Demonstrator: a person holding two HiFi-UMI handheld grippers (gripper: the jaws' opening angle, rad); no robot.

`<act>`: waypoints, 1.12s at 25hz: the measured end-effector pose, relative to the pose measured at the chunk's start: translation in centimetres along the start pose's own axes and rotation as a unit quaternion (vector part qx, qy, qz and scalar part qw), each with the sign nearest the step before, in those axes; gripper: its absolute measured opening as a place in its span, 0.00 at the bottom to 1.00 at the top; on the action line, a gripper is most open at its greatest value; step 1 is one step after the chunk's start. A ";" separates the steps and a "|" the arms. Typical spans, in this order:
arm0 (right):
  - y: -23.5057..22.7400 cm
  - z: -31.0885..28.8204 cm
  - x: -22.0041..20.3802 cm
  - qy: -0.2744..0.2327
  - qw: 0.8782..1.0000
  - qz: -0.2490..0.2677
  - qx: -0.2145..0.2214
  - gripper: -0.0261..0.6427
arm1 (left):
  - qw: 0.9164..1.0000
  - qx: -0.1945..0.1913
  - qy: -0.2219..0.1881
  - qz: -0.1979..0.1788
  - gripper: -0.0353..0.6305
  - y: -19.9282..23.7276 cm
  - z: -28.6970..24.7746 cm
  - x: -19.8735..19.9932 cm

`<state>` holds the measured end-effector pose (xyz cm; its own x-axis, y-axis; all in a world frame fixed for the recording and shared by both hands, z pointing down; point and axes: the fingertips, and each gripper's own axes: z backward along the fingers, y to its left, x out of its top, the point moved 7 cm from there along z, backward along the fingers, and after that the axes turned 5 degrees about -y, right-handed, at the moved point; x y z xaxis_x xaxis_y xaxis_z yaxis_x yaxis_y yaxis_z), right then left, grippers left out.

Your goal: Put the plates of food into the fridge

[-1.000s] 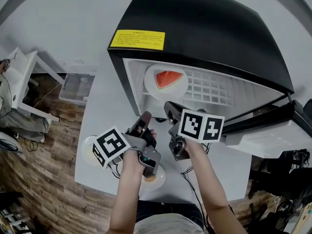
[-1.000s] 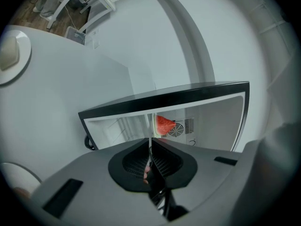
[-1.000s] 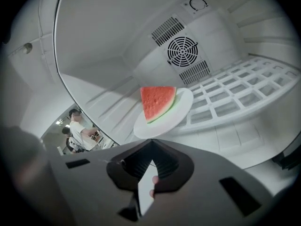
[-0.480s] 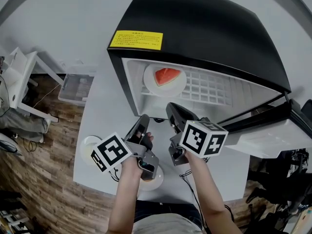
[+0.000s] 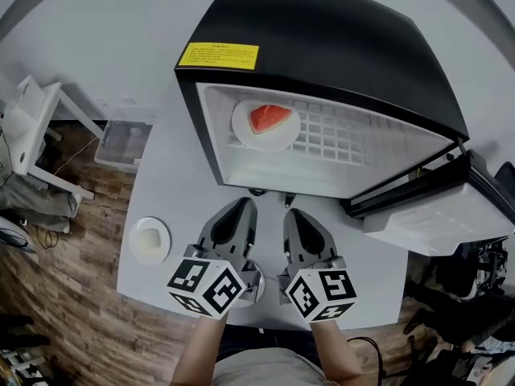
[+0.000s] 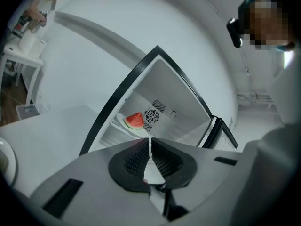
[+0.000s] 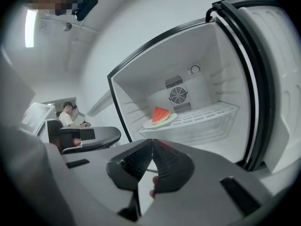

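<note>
Bright, even light; heavy fisheye edges, maybe slight blur.

a lab-like office room: mini fridge [image 5: 322, 63] on a white table [image 5: 173, 183], wood-look floor [image 5: 56, 280], seated person [image 7: 69, 116] behind.

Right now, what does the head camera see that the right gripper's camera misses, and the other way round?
Only the head view shows the yellow label on the fridge's black top, the small plate on the white table, and the left gripper. Only the right gripper view shows the fan in the fridge's back wall and a seated person far off. Both show the open fridge with the watermelon on its dish on the wire shelf, and the right gripper, jaws together.
</note>
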<state>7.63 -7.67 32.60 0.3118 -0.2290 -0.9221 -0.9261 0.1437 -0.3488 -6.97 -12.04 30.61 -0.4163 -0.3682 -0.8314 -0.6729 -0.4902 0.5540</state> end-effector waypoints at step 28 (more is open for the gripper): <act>-2.6 5.9 -14.9 0.256 0.957 -0.091 0.102 0.06 | 0.962 0.209 0.156 -0.081 0.07 9.0 16.6 -10.5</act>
<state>6.62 1.01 46.25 0.2702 -0.7024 -0.6585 -0.7890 0.2304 -0.5695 -18.80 0.56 43.54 -0.1254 -0.5651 -0.8154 -0.9277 -0.2244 0.2983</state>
